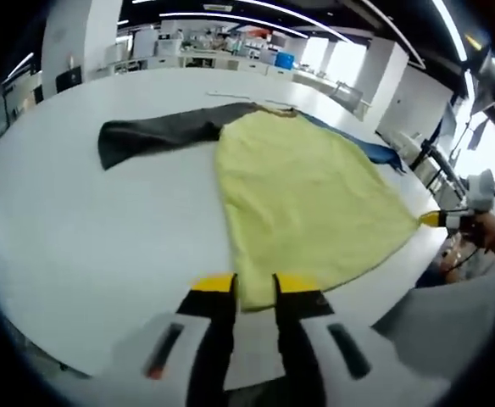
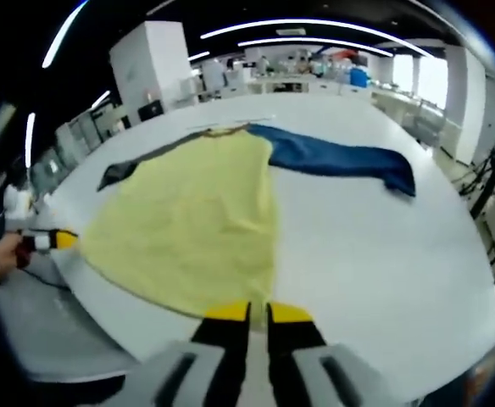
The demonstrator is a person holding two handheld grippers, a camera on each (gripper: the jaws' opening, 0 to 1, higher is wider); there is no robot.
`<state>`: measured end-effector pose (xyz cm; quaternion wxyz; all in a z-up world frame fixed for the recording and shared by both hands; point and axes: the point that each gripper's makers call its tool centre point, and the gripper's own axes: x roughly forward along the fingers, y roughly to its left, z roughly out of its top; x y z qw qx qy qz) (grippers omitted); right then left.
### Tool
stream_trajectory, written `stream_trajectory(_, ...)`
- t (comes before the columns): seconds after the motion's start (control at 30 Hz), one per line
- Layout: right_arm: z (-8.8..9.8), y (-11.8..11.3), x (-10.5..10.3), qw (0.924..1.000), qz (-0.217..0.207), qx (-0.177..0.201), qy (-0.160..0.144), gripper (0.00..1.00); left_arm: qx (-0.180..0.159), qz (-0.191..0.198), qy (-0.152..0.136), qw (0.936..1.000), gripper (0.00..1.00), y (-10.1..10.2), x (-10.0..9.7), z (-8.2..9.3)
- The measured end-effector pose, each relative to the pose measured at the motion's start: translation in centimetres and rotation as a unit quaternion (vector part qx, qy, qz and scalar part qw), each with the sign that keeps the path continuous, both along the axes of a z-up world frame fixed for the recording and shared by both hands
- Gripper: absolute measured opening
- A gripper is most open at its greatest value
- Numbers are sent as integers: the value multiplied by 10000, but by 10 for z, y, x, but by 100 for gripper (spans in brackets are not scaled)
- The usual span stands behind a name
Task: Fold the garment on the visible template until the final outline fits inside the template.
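A garment with a pale yellow body (image 1: 307, 186) lies flat on the white table (image 1: 86, 229). Its dark grey sleeve (image 1: 158, 131) points left and its blue sleeve (image 1: 370, 151) points right. My left gripper (image 1: 254, 287) is shut on the near hem corner, with yellow fabric between its yellow-tipped jaws. My right gripper (image 1: 441, 220) holds the other hem corner at the right. In the right gripper view, the yellow body (image 2: 197, 220) spreads ahead with the blue sleeve (image 2: 341, 159) beyond it. There my right gripper (image 2: 258, 314) is shut on the hem, and my left gripper (image 2: 61, 240) is at the far-left corner.
The table's near edge (image 2: 103, 305) curves just below the hem. A hand (image 1: 493, 233) holds the right gripper, above grey clothing (image 1: 451, 314). Stands and cables (image 1: 434, 157) are off the table's right side. Desks and shelves (image 1: 205, 47) line the back of the room.
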<state>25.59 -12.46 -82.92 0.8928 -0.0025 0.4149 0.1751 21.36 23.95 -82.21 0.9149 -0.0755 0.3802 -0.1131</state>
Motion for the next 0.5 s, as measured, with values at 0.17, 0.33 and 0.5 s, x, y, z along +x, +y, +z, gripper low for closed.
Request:
stream_trajectory(0.17, 6, -1, 6, 9998, -136, 134, -57, 36, 1, -177, -444, 9989, 38, -3, 9, 15)
stream_trajectory(0.33, 15, -6, 16, 9991, -316, 231, -192, 52, 11, -436, -915, 9948, 60, -11, 19, 32)
stream_trajectory(0.5, 26, -16, 34, 9974, -481, 385, -366, 59, 60, -509, -1216, 9913, 80, -14, 26, 44)
